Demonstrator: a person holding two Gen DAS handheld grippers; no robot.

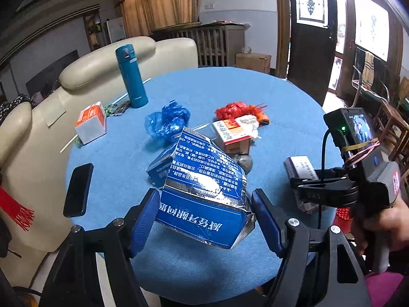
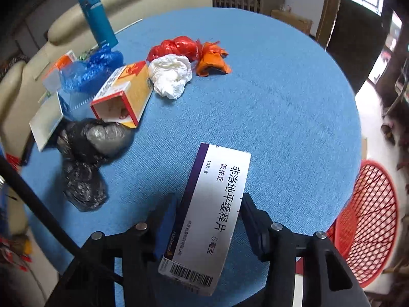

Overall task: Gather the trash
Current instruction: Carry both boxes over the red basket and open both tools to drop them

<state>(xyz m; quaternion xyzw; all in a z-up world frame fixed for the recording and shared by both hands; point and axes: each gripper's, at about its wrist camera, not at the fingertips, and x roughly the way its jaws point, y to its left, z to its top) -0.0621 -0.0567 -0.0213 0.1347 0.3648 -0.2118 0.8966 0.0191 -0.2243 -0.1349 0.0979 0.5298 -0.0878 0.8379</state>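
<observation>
My left gripper (image 1: 204, 197) is shut on a crumpled blue and silver carton (image 1: 202, 204), which hangs tilted above the near edge of the round blue table (image 1: 281, 102). My right gripper (image 2: 208, 199) is shut on a white medicine box with a purple edge (image 2: 217, 204), held just over the table; the left wrist view shows this box (image 1: 301, 166) at the right. More trash lies on the table: black bags (image 2: 97, 138), an open orange box (image 2: 125, 92), a white tissue (image 2: 171, 75), a red bag (image 2: 176, 47), an orange wrapper (image 2: 212, 61) and a blue bag (image 2: 94, 69).
A red mesh basket (image 2: 368, 222) stands on the floor by the table's right edge. A teal flask (image 1: 131, 76), a small orange and white carton (image 1: 90, 122) and a black phone (image 1: 78, 190) sit on the left side. Cream chairs (image 1: 102, 61) stand behind.
</observation>
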